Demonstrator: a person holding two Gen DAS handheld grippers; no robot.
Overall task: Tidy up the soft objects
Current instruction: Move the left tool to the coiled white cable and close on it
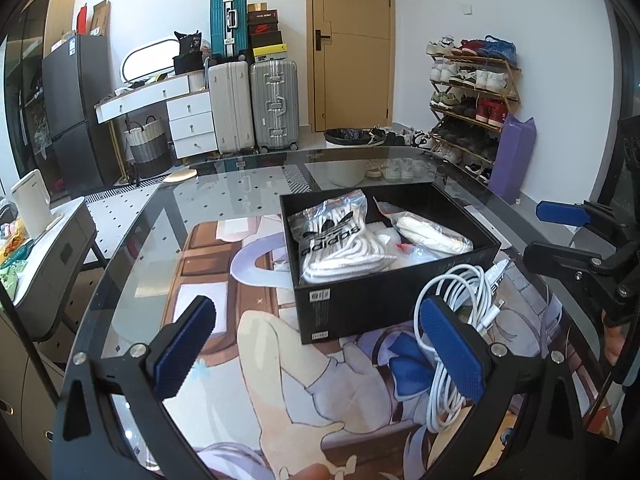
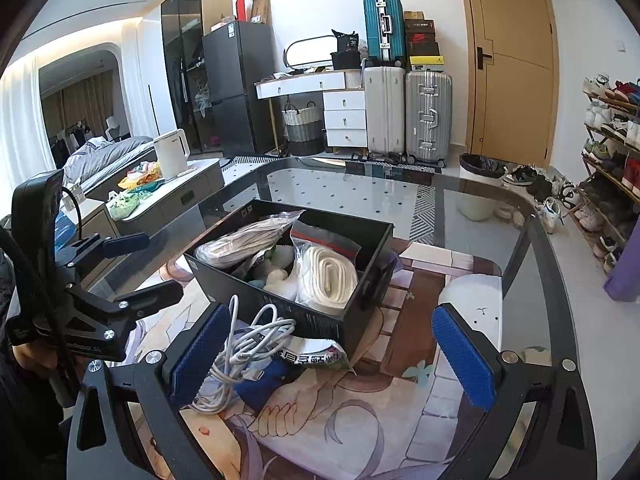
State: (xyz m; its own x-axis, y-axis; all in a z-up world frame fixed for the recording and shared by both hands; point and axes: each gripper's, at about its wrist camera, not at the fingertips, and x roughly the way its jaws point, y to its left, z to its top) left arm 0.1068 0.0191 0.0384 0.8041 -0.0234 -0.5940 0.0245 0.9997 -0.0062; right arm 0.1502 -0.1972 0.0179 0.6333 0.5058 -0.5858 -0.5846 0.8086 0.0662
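A black box (image 1: pixel 384 300) stands on the glass table; it also shows in the right wrist view (image 2: pixel 256 292). Inside lie an adidas bag of white laces (image 1: pixel 340 240), a second bagged white roll (image 1: pixel 432 234) (image 2: pixel 328 276) and a bag of grey cord (image 2: pixel 244 238). A coiled white cable (image 1: pixel 452 296) (image 2: pixel 244 344) lies on the table in front of the box, beside a printed packet (image 2: pixel 316 356). My left gripper (image 1: pixel 316 348) is open and empty, with its right pad next to the cable. My right gripper (image 2: pixel 332 356) is open and empty above the cable and packet.
The glass table (image 2: pixel 520 240) lies over an illustrated mat. A side table with a white kettle (image 2: pixel 172 152) stands left. Suitcases (image 1: pixel 256 104), a door and a shoe rack (image 1: pixel 472 96) line the far wall. Each gripper shows in the other's view (image 1: pixel 580 236) (image 2: pixel 132 264).
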